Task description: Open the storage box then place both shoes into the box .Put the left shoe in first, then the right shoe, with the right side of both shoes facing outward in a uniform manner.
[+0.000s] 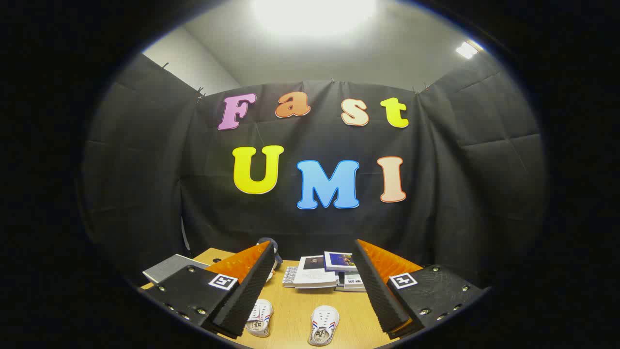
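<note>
1. Two small white shoes lie on the wooden bench (pixel 295 310) beneath the raised gripper (pixel 310 310), whose fingers stand wide apart and hold nothing.

2. One shoe (pixel 259 317) lies just beside the inner edge of one finger, partly hidden by it; the other shoe (pixel 323 325) sits in the open gap between the two fingers. The pair lie near each other but apart.

3. Both shoes rest sole-down with openings up, their long axes running roughly away from the gripper toward the booth wall. Which end is toe and which is heel is too small to tell with certainty, and so is which shoe is the left.

4. Beyond the shoes, a loose stack of books (pixel 322 274) lies on the bench ahead of the fingers. A grey flat item (pixel 167 267), possibly a lid or a closed case, sits at the bench's far corner; a dark rounded object (pixel 271 242) peeks above one fingertip.

5. Judging from the layout, the task appears to be at its start: neither shoe is boxed, and opening the storage box comes first.

6. That next move likely calls for tilting the gripper down and locating the box before any shoe is touched; afterwards, the left shoe must be identified and gripped so its right side faces outward.
</note>
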Motion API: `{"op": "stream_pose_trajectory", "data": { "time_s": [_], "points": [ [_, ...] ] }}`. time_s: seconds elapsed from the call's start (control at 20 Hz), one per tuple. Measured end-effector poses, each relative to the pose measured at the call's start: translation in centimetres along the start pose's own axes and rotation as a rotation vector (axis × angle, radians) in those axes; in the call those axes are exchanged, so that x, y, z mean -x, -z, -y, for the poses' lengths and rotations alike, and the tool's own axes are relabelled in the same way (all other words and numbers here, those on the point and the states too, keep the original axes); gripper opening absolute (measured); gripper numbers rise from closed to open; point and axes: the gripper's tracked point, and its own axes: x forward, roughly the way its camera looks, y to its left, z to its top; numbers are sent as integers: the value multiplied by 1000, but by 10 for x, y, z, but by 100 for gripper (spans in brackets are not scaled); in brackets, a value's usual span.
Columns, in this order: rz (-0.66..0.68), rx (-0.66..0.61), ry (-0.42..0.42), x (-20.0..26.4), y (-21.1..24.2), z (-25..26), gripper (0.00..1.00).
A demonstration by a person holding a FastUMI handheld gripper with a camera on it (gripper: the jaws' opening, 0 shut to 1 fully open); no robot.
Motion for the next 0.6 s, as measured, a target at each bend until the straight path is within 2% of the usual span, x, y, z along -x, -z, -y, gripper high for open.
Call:
{"op": "stream_pose_trajectory", "data": {
  "time_s": [0.6],
  "points": [
    [-30,1,11,-10,9,-10,98]
  ]
}}
